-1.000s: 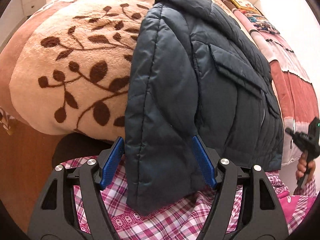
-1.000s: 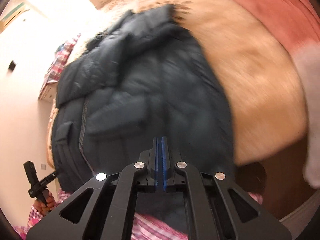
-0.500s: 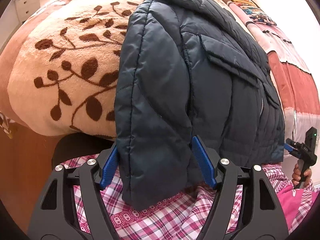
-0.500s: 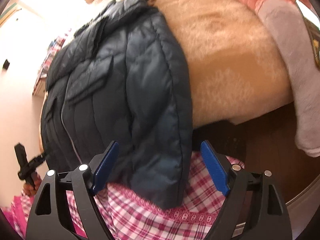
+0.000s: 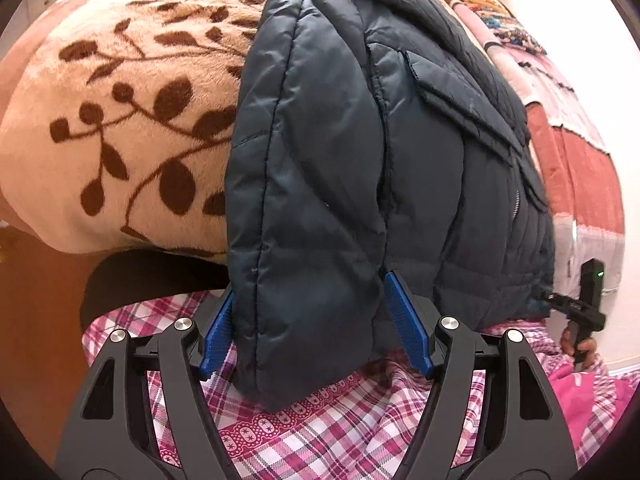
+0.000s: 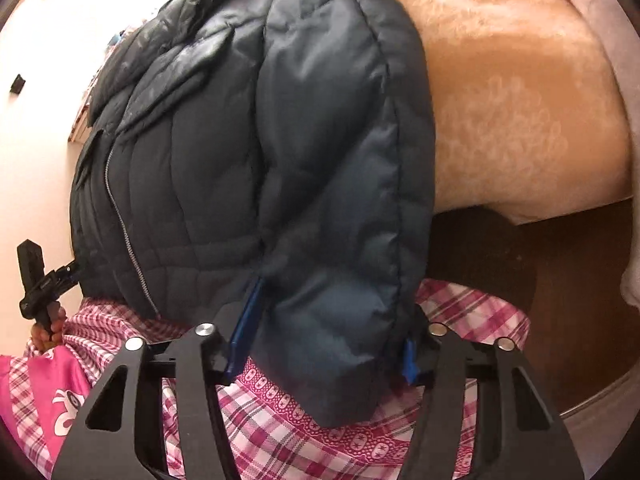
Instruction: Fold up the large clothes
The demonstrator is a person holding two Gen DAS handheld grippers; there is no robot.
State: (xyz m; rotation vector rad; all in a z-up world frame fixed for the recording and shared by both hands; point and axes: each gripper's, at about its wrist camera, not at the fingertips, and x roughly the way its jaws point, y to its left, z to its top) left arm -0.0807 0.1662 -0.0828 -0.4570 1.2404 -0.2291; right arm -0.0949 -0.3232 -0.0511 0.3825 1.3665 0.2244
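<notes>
A dark quilted jacket (image 5: 360, 152) hangs over the bed's edge; the left claw (image 5: 316, 332) straddles one sleeve, apart, while the right claw (image 6: 320, 334), just closing, pinches the other.

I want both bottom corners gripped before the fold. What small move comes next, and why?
Probably close the left gripper on the jacket: its hem sits between wide jaws, unsqueezed, while the right gripper has just been closing on its hem corner.
</notes>
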